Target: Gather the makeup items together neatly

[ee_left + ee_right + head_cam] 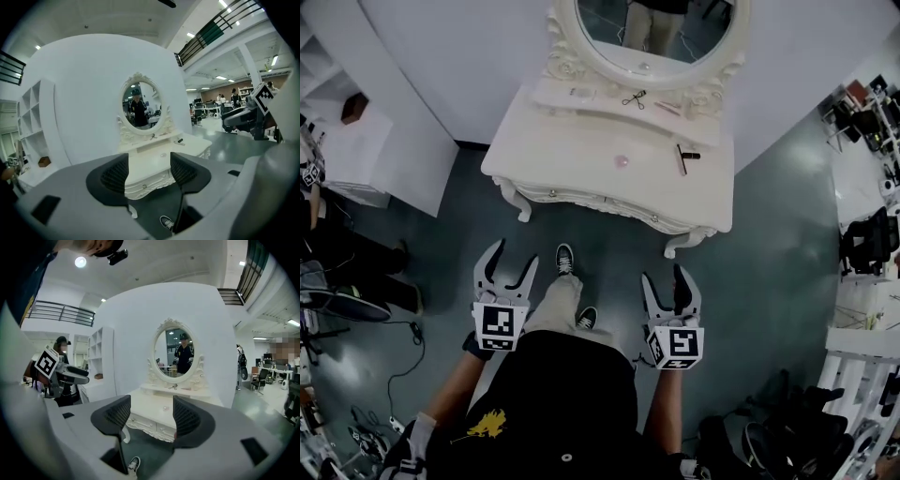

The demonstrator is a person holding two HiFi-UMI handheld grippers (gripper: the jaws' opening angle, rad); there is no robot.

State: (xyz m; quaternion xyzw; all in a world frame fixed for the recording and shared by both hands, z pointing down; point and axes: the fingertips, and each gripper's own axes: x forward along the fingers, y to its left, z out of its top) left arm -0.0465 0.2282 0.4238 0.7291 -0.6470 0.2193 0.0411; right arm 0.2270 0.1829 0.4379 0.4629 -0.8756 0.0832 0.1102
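While hovering short of white vanity table (572,150), left gripper (511,258) and right gripper (664,276) gaping wide, gripping nothing; black stick (682,157), small pink item (622,161) lying apart on tabletop.

This is a mock-up bedroom corner built inside a big open-plan work hall. A white dressing table (572,155) with an oval mirror (656,23) backs onto a bare white partition wall (79,93). Around it are a mezzanine railing (213,30), strip ceiling lights (224,4), desks with office chairs (260,378), and cables (398,370) trailing over a grey floor (769,272).
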